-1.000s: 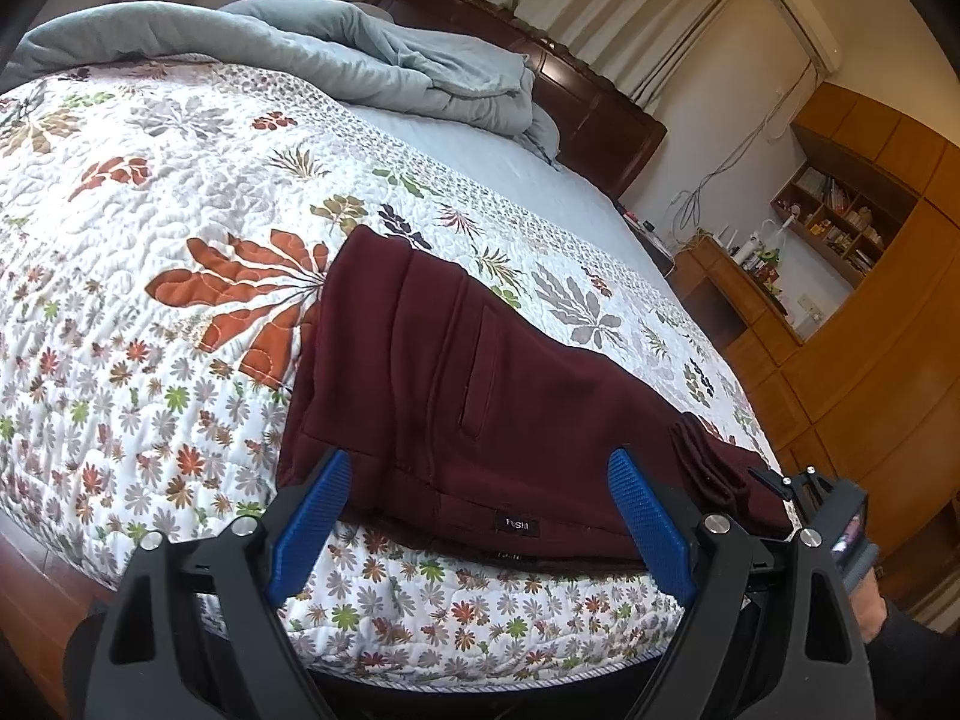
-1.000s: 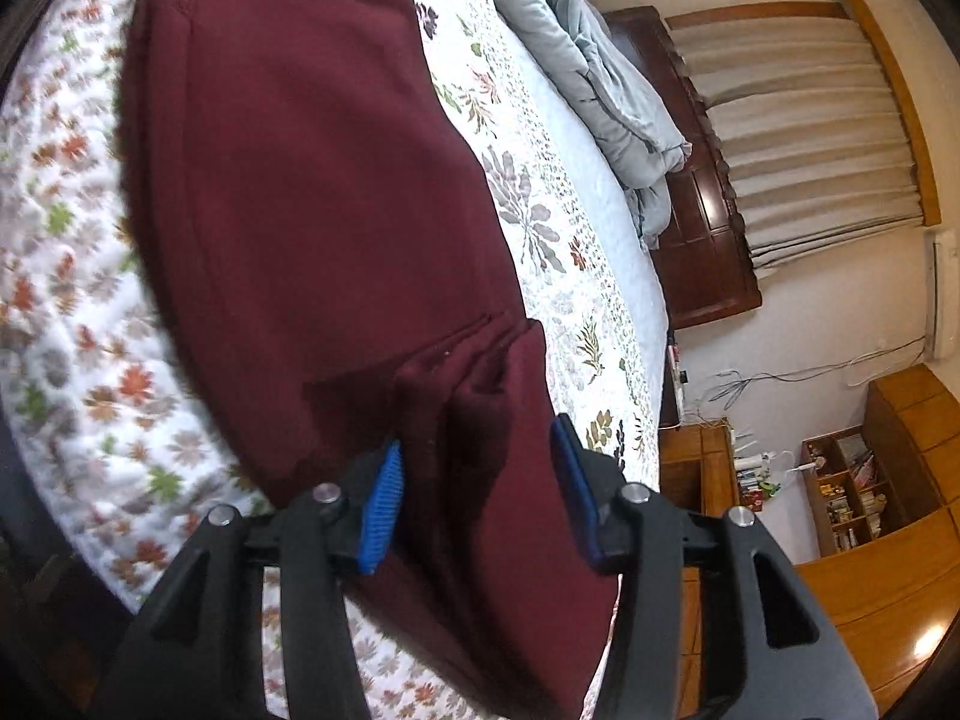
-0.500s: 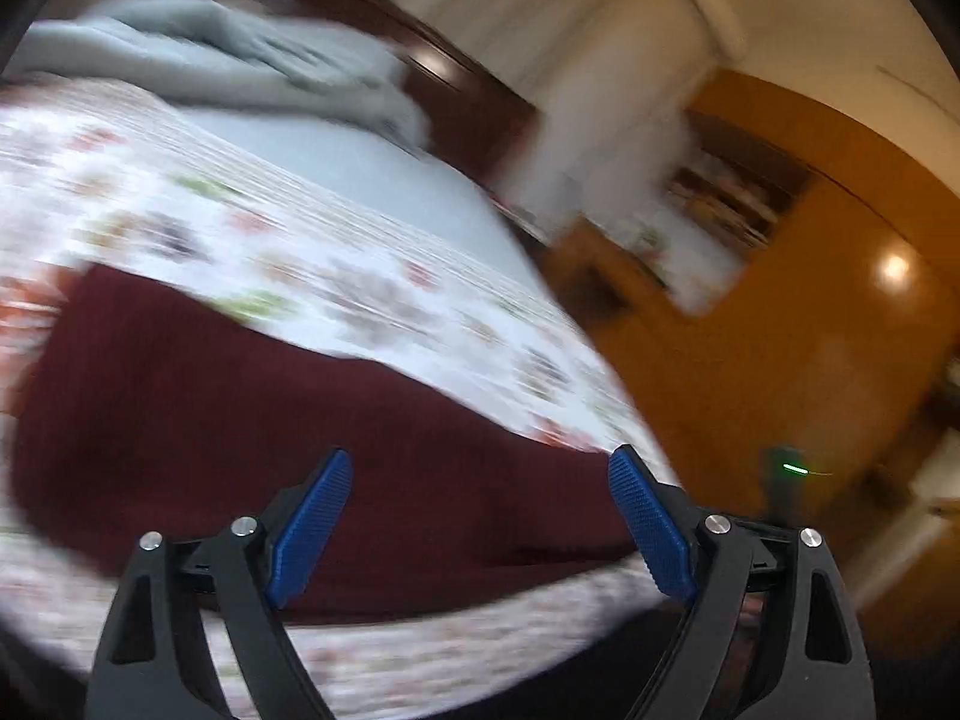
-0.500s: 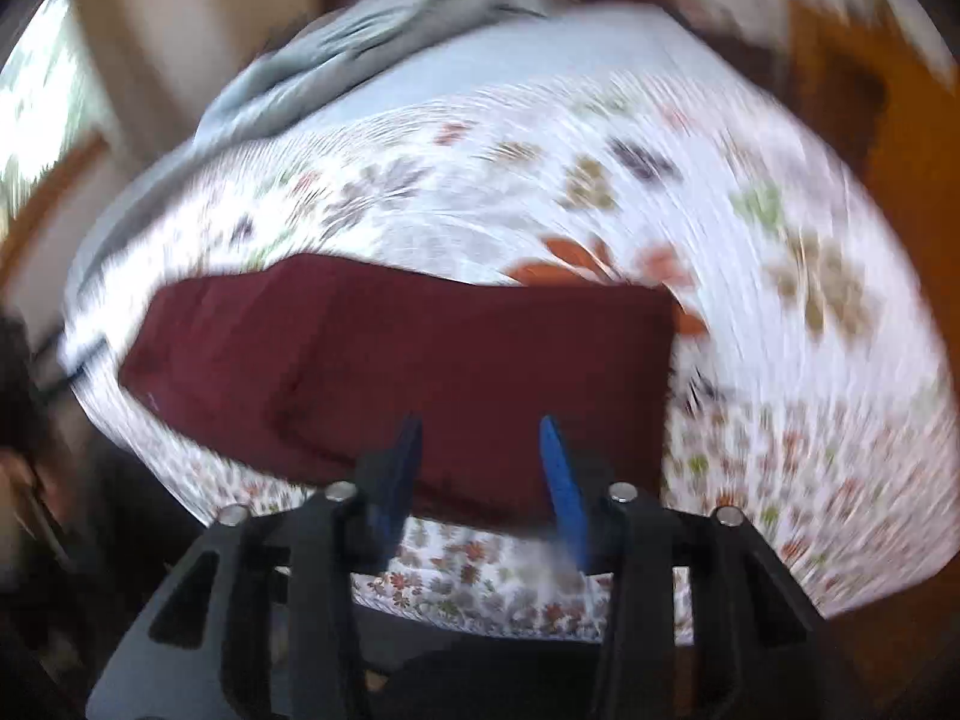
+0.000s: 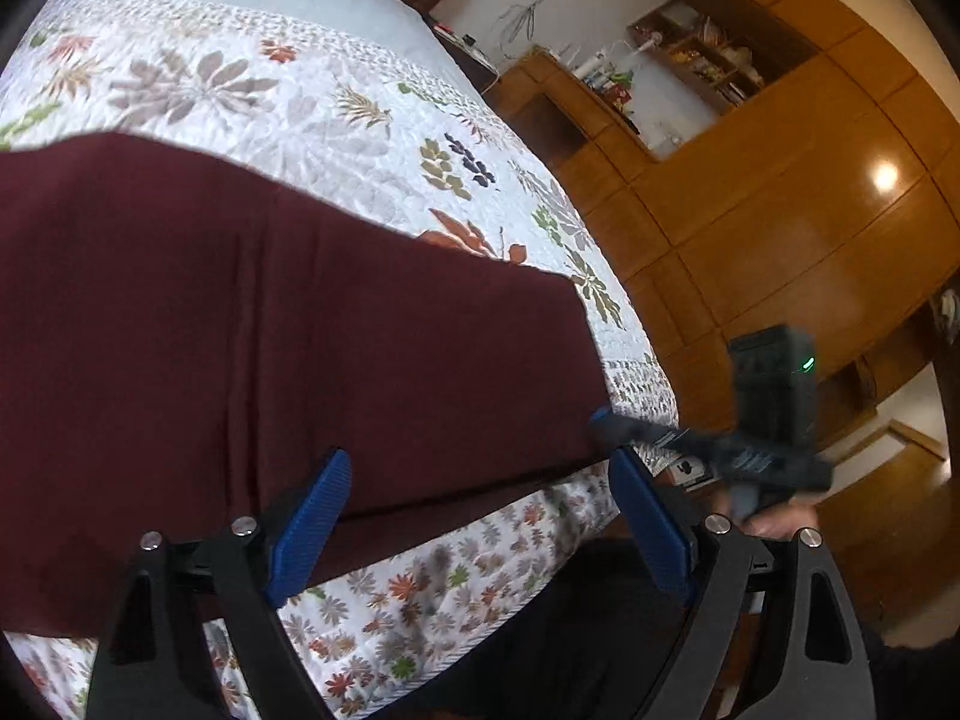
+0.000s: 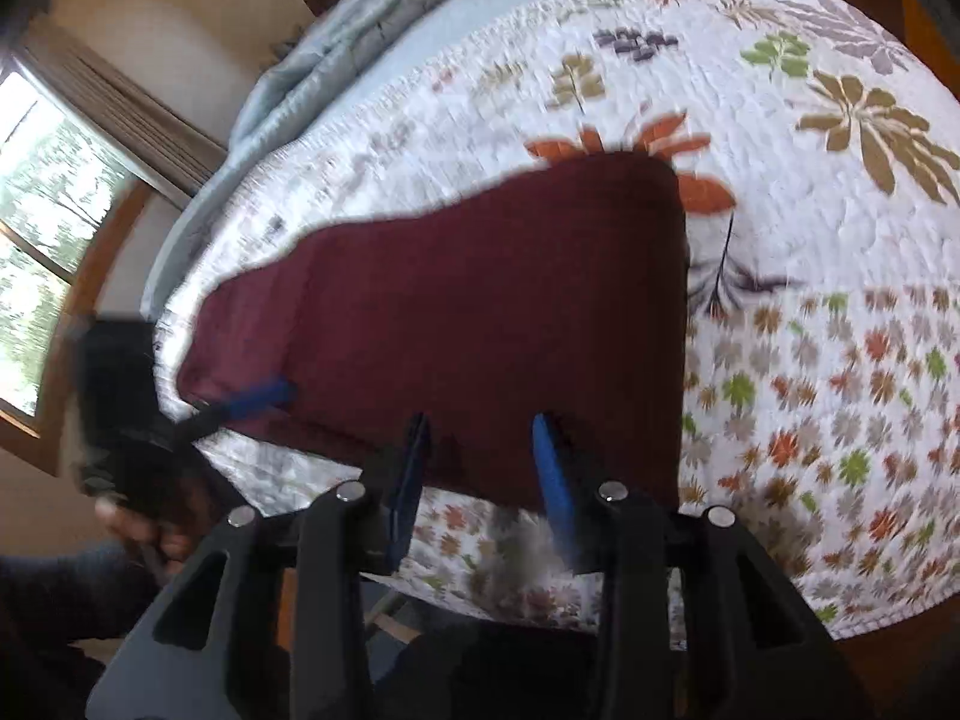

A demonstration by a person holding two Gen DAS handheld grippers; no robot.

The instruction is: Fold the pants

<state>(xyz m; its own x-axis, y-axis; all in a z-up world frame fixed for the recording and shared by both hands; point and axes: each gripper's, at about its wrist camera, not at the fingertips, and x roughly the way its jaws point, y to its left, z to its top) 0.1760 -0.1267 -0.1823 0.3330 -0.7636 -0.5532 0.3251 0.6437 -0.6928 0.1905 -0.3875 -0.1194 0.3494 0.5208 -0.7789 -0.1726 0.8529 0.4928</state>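
The dark maroon knit pants (image 5: 288,330), folded into a long flat band, lie across the white quilted bedspread with its leaf-and-flower print (image 5: 252,90), close along the bedspread's near edge.

In the left wrist view, going left to right from the pants: the cloth fills the left and middle of the picture, and the left gripper (image 5: 480,534) hangs over the near edge of the pants with its blue-padded jaws spread wide — nothing is between them but air, with the cloth lying beneath the left pad. Just right of the pants' end, the right gripper (image 5: 606,423) reaches in with its blue tip at the corner of the cloth, and a hand (image 5: 774,519) shows behind it, blurred. Further right of the pants stand glossy brown wooden cabinets (image 5: 780,210) with an open shelf of small items.

In the right wrist view, a bright window (image 6: 36,228) and a person's hand (image 6: 144,528) on the left gripper (image 6: 258,396) come first; that gripper's blue pad lies at the left end of the pants (image 6: 480,312). The right gripper (image 6: 480,468) sits over the near edge of the pants, its jaws only partly apart and just now drawing closer; whether they pinch the cloth edge I cannot tell. Right of the pants the bedspread (image 6: 810,240) runs bare, and beyond the pants a rumpled pale grey-blue duvet (image 6: 360,36) is heaped.
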